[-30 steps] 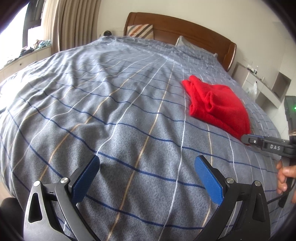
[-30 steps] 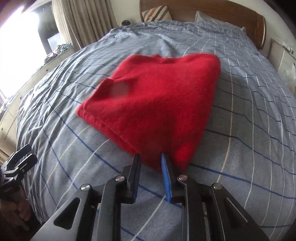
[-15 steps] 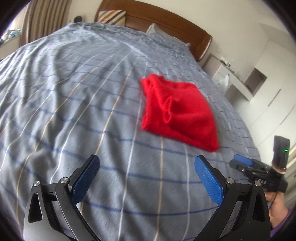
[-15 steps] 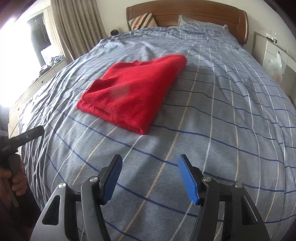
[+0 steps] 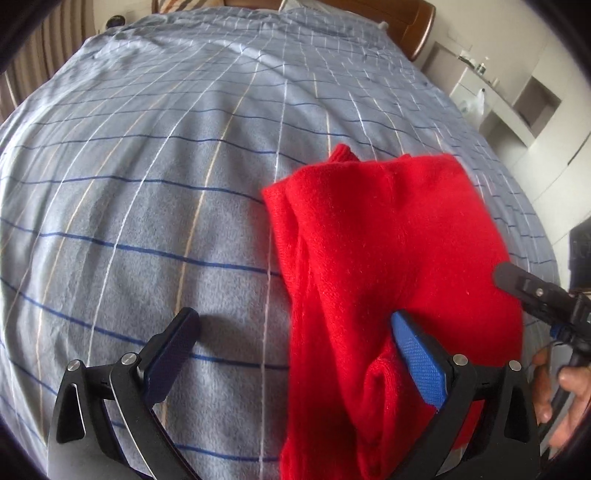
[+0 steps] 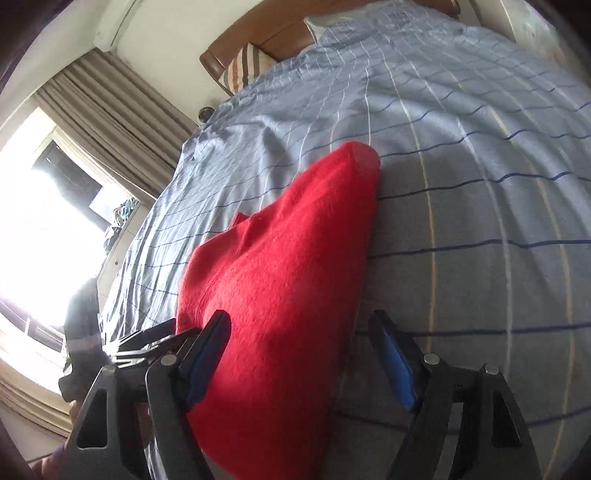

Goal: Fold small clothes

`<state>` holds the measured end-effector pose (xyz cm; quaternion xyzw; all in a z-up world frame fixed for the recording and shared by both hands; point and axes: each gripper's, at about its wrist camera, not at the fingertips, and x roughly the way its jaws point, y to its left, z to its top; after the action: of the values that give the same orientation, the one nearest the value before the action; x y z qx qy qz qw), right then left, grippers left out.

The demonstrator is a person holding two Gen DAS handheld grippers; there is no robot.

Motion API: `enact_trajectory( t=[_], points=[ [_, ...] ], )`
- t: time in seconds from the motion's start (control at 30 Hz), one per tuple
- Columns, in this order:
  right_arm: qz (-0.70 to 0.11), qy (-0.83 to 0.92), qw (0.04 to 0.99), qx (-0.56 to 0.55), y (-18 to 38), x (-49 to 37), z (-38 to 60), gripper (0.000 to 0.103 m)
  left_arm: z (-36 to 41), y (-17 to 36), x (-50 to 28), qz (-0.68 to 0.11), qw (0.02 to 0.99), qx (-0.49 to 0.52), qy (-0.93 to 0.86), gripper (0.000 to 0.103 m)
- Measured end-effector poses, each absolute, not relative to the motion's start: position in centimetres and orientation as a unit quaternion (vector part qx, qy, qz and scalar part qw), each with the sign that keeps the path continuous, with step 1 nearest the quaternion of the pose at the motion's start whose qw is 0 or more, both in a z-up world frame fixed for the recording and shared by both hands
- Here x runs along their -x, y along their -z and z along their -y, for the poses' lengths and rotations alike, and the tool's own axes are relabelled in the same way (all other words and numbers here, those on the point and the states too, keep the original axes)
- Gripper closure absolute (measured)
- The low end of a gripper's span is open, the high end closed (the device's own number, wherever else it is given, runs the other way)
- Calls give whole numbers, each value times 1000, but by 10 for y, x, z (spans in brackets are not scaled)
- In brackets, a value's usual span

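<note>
A folded red knit garment (image 5: pixel 388 258) lies on the blue-grey checked bedspread (image 5: pixel 166 166). My left gripper (image 5: pixel 295 354) is open, low over the bed, and the garment's near left edge lies between its fingers. The right gripper shows at the left wrist view's right edge (image 5: pixel 532 291). In the right wrist view the garment (image 6: pixel 280 295) fills the gap of my open right gripper (image 6: pixel 303 354), which straddles its near end. The left gripper's tips (image 6: pixel 147 339) show just left of it.
A wooden headboard (image 6: pixel 258 33) and striped pillow (image 6: pixel 243 66) stand at the far end of the bed. A bedside shelf unit (image 5: pixel 517 96) is on the right. A curtained bright window (image 6: pixel 55 221) is on the left.
Both grippers have moved in close to the red garment from the bed's near edge and now straddle its near end. The right gripper opened one second ago and stays open.
</note>
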<state>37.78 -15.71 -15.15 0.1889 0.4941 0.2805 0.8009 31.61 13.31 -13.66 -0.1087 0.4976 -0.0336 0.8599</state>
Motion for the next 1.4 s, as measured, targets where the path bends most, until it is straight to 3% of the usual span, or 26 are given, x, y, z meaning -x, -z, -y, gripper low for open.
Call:
enact_trajectory(
  t=[0.07,0.13,0.17,0.23,0.27,0.3,0.4,0.57,0.63,0.67,0.7,0.73,0.77,0.8,0.83,1.07,1.4],
  points=[
    [-500,-283,794,-200,162,-388,149,29,-135,138,-320,-500,858,106,43,0],
    [-499,-271,813,-132,161,-387,128,52,-134,143,-326,-508,854,102,51,0],
    [-492,-263,826,-86,158,-382,116,58,-134,146,-327,-507,854,106,53,1],
    [-457,-247,854,11,146,-365,92,69,-131,145,-320,-491,860,113,75,28],
    [-438,-241,864,54,141,-356,81,70,-126,145,-316,-487,859,120,104,65],
    [-419,-237,872,89,136,-348,72,72,-123,145,-313,-488,855,129,122,78],
    [-372,-232,888,137,118,-332,58,74,-118,131,-302,-466,870,115,112,87],
    [-302,-258,909,123,59,-321,59,75,-132,62,-279,-394,903,128,113,89],
    [-287,-267,914,103,39,-328,61,75,-134,40,-279,-376,912,122,113,88],
    [-290,-268,914,90,35,-336,64,74,-135,37,-282,-376,912,120,108,81],
    [-311,-268,909,74,36,-349,68,69,-136,39,-287,-388,909,115,95,66],
    [-342,-262,900,63,42,-359,73,52,-137,46,-290,-404,905,109,73,55],
    [-371,-242,895,57,53,-365,81,41,-139,54,-290,-416,902,101,49,34],
    [-386,-221,894,57,61,-368,92,20,-142,61,-284,-421,902,92,27,30],
    [-393,-210,893,59,68,-364,104,16,-143,65,-274,-417,905,84,17,29],
    [-418,-193,882,107,83,-271,163,16,-125,53,-198,-366,930,-3,-37,2],
    [-400,-191,893,73,29,-171,173,12,-98,12,-132,-334,936,-18,-108,1]
  ],
)
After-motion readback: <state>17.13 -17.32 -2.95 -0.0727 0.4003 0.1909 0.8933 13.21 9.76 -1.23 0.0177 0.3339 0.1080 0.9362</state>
